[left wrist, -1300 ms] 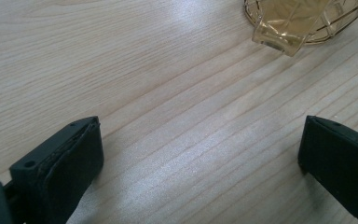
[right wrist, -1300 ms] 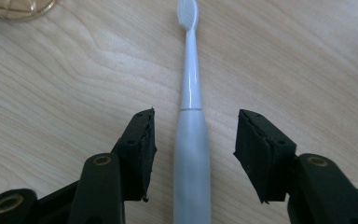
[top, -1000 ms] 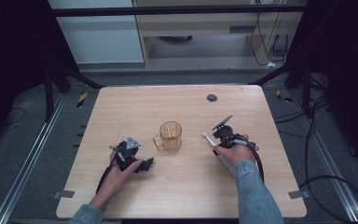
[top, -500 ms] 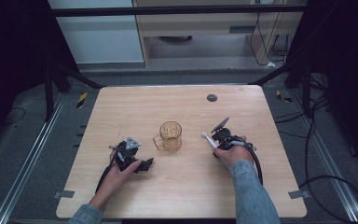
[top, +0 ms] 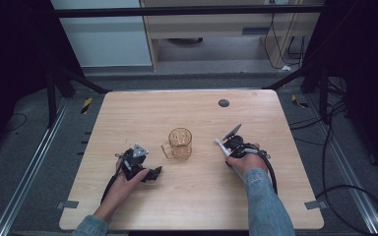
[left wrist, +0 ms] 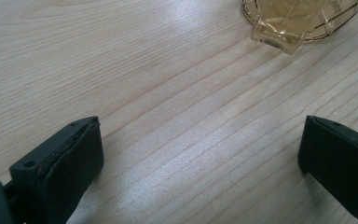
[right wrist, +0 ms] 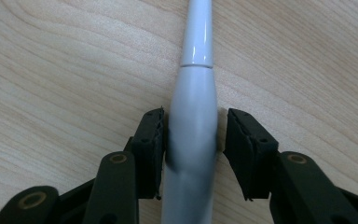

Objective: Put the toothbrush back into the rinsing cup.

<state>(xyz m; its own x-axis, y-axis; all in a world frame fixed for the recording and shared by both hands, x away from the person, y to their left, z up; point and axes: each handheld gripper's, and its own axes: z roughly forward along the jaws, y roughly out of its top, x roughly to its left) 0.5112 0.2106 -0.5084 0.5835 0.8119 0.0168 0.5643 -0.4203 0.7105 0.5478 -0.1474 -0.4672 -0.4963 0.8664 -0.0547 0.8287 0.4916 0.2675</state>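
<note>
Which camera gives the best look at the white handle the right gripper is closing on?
The right gripper view: the white handle runs up between the jaws, left pad touching, right pad a sliver off. The high view shows it small beside the right gripper.

One amber glass mug (top: 180,142) stands between the two tongs. One white toothbrush (right wrist: 193,93) lies between the right tongs' jaws.

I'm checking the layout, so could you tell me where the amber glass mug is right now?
In the high view the amber glass mug stands upright near the table's middle, between the left gripper and right gripper, touching neither.
</note>
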